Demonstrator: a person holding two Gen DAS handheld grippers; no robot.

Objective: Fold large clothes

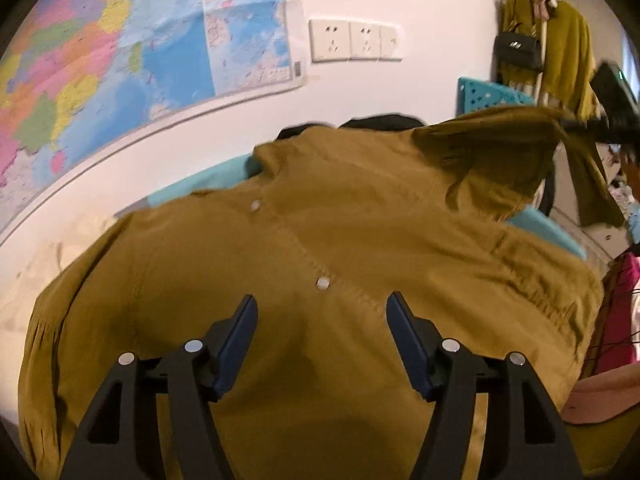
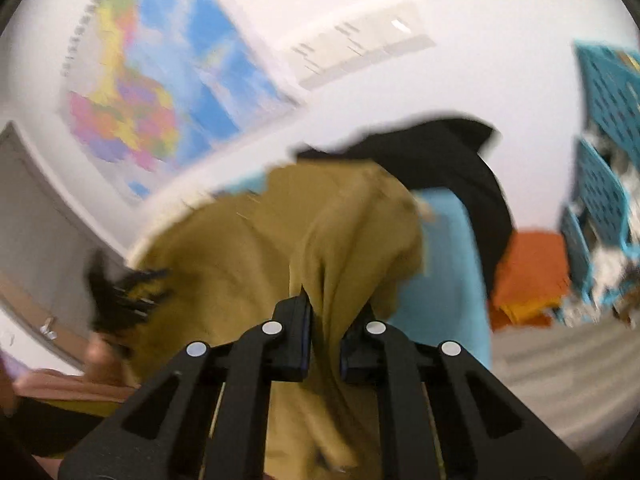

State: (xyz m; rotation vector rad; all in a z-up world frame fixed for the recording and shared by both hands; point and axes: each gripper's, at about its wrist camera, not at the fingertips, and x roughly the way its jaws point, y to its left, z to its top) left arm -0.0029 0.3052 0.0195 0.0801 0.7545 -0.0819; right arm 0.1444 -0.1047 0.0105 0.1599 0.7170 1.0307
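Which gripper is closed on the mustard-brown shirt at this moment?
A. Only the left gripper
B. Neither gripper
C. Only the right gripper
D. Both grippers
C: the right gripper pinches a bunched fold of the mustard-brown shirt, while the left gripper stands open above the shirt with nothing between its fingers.

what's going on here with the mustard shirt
A person is folding a mustard button-up shirt using hand-held tongs. The right tongs are shut on a bunched fold of the shirt's fabric and hold that part lifted off the rest. The left tongs are open above the shirt's front near a white button, gripping nothing. The rest of the shirt lies spread over a blue surface, below a wall map. The fold is not yet laid down.
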